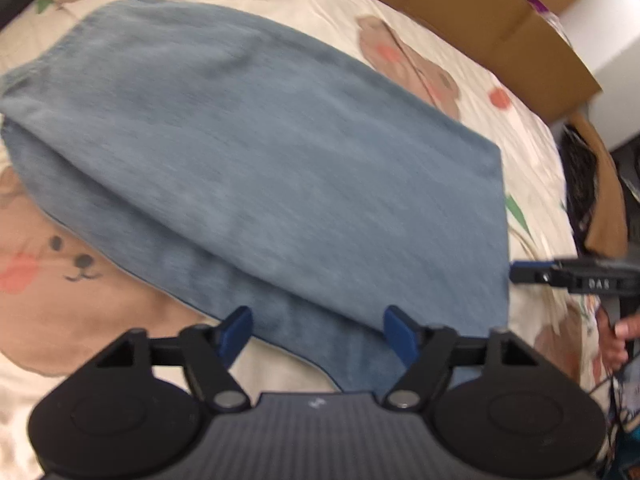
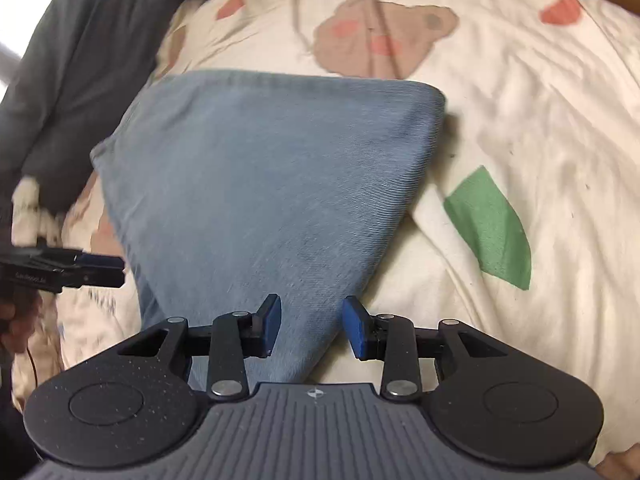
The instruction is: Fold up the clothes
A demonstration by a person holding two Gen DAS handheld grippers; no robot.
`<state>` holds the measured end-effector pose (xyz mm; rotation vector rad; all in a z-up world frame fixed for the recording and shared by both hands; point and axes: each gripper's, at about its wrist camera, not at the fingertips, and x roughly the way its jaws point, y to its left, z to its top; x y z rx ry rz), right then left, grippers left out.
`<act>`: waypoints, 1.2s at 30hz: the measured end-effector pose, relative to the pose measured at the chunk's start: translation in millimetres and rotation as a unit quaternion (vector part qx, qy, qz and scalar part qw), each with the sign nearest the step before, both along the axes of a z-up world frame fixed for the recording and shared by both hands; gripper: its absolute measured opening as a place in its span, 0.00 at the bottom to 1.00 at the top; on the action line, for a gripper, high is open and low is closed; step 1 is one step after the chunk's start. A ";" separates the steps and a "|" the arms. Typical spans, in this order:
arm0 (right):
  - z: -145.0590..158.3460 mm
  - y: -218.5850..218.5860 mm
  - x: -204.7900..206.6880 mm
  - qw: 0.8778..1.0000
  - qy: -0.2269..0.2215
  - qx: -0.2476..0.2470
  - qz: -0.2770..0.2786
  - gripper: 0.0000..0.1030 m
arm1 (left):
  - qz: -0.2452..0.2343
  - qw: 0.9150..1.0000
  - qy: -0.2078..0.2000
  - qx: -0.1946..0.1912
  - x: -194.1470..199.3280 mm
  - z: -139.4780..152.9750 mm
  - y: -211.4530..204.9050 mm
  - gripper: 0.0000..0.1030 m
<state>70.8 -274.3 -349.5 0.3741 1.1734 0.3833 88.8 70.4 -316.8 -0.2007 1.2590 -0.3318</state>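
The only writing that is showing clearly is the white lettering "DAS" on the black body of the right gripper (image 1: 516, 272), which is poking into the left wrist view from the right edge; a faint line of print on the side of the left gripper (image 2: 116, 268), seen in the right wrist view, is too blurred to read. The folded blue denim garment (image 1: 256, 152) is lying flat on a cream bedsheet (image 2: 520, 92) printed with bears, green leaves and red spots. In its own camera the left gripper (image 1: 318, 334) is holding its blue pads (image 1: 236, 330) wide apart above the garment's near edge, with nothing pinched between them. The right gripper (image 2: 312, 326) is keeping its jaws partly apart over the narrow near corner of the denim (image 2: 272, 184); the cloth is passing beneath the gap and the pads (image 2: 356, 328) are not pressing on it. Both tools are tilting steeply down toward the bed. A hand (image 1: 624, 336) is gripping the right tool's handle at the frame edge. A grey garment (image 2: 80, 76) is lying at the sheet's far left, and a brown cardboard box (image 1: 480, 12) is standing beyond the bed.
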 end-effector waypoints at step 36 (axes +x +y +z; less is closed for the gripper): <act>-71.2 -39.1 12.4 0.951 0.087 0.240 -0.173 0.25 | 0.262 0.961 0.008 -0.083 13.1 -38.8 100.4 0.44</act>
